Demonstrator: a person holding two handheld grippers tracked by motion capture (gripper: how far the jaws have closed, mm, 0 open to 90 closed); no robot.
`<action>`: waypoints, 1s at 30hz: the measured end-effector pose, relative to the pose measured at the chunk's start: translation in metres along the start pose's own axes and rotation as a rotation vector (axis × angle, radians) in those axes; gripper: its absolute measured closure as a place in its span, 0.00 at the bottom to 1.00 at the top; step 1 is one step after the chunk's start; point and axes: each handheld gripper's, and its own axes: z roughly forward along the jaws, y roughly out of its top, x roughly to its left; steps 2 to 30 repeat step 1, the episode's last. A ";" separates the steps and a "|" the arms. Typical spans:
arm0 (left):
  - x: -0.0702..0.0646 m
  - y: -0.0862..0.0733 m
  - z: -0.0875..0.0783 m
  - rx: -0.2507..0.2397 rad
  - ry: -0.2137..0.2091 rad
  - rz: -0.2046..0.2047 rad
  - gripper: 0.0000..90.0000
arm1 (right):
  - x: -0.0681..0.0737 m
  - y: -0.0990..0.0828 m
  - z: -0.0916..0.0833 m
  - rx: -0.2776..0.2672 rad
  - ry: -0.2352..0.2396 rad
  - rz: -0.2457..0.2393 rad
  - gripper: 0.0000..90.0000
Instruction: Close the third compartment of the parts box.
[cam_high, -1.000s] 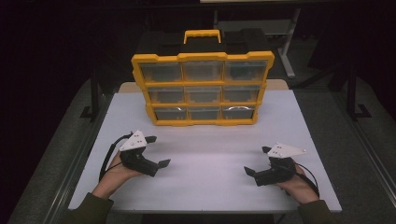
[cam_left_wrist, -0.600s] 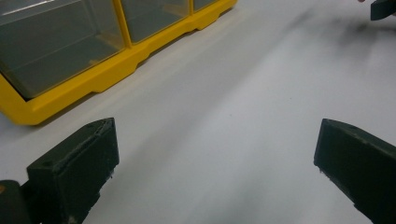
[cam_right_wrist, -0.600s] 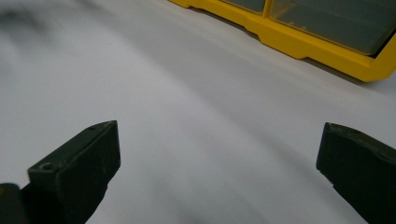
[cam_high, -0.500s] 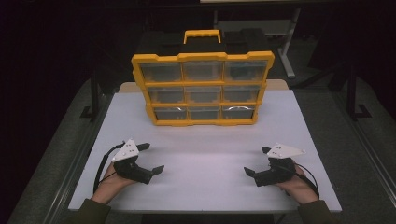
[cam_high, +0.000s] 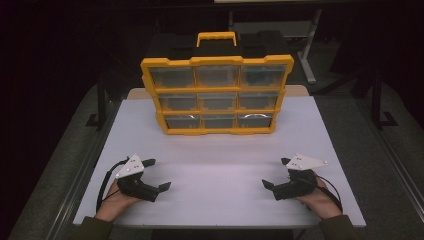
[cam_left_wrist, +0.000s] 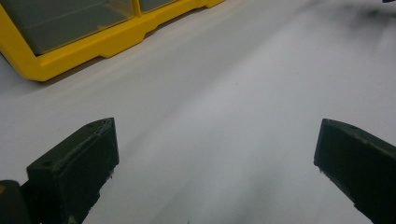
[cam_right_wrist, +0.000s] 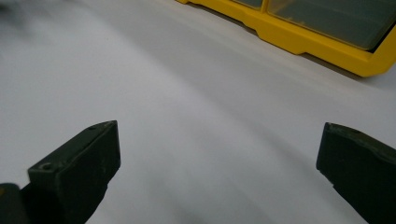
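Resting on the near left part of the white table (cam_high: 215, 150), left gripper (cam_high: 157, 175): black body, grey three-cornered plate on top, black cable looping behind it toward the person's left hand (cam_high: 114, 202). Jaws spread wide, nothing between them; they point toward the table's middle. In the left gripper view (cam_left_wrist: 215, 158) the two black jaws stand far apart over bare white tabletop, with a lower corner of the organizer at upper left.

Item at centre, far half of the table: yellow drawer organizer (cam_high: 217, 95), upright, front facing the person. Nine clear-fronted drawers in three rows of three; yellow carry handle (cam_high: 216, 38) on a black top. Contents of the drawers too dim to tell. Well apart from both grippers.

Item at near right: right gripper (cam_high: 276, 176), same build, grey plate on top, held in the person's right hand (cam_high: 320, 199), sleeve at the bottom edge. Jaws spread wide, holding nothing, pointing toward the table's middle. In the right gripper view (cam_right_wrist: 217, 158) the jaws stand far apart above bare tabletop, the organizer's yellow lower edge at upper right.
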 end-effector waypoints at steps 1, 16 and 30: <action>0.000 0.000 0.000 0.001 0.000 0.001 0.00 | 0.000 0.000 0.000 0.001 -0.001 -0.001 0.00; 0.000 0.000 0.000 0.001 0.000 0.001 0.00 | 0.000 0.000 0.000 0.001 -0.001 -0.001 0.00; 0.000 0.000 0.000 0.001 0.000 0.001 0.00 | 0.000 0.000 0.000 0.001 -0.001 -0.001 0.00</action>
